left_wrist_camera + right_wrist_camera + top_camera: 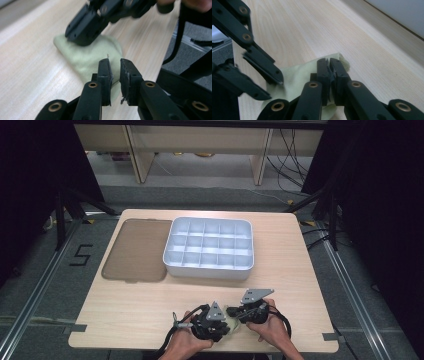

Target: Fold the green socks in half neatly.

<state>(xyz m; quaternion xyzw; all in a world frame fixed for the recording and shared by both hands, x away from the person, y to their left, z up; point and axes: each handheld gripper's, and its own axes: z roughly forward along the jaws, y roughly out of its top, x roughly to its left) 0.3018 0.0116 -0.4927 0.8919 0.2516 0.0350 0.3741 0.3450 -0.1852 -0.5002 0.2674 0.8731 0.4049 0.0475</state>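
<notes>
Two tongs met over a pale green cloth (87,56) at the surface's (125,310) near edge: left tongs (115,65) slightly parted, empty; right tongs (329,65) clamped on the cloth. Handling looked barely begun.

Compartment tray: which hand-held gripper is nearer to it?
Right. The right hand-held gripper sits below the white compartment tray's front wall, slightly right of its middle. The left hand-held gripper is lower, closer to the table's near edge. Both are at the green cloth.
</notes>
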